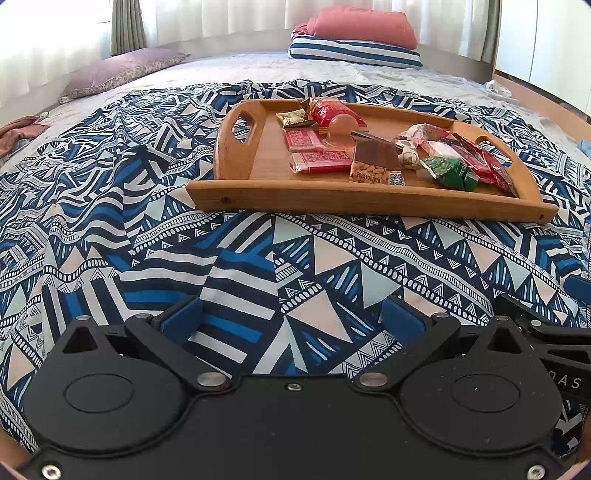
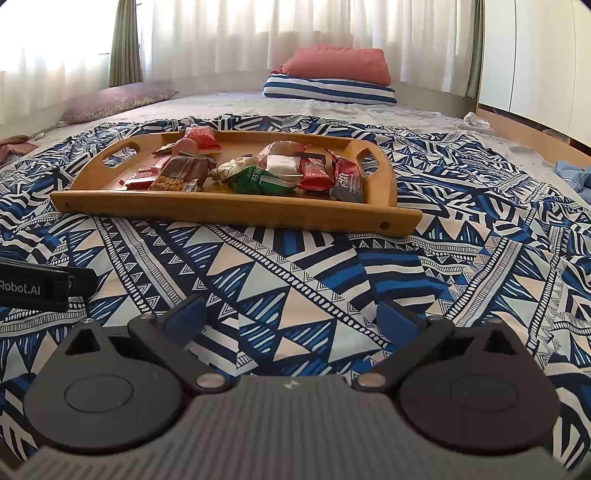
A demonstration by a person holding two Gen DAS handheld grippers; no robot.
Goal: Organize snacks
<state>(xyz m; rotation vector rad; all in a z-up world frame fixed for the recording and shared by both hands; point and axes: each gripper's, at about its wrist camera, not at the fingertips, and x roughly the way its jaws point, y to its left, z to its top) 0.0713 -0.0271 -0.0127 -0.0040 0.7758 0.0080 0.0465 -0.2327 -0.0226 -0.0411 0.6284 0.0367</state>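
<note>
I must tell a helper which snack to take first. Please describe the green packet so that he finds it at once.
On the patterned bedspread lies a wooden tray of snacks. Look at its right half, near the front rim: the green packet lies there among red wrappers. It is the only green one.

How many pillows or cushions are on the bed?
3. A purple pillow lies at the far left; a pink cushion sits stacked on a blue-and-white striped one at the far right. Others may lie outside view.

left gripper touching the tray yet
Apart. The left wrist view shows patterned cloth between the open left gripper and the tray.
</note>
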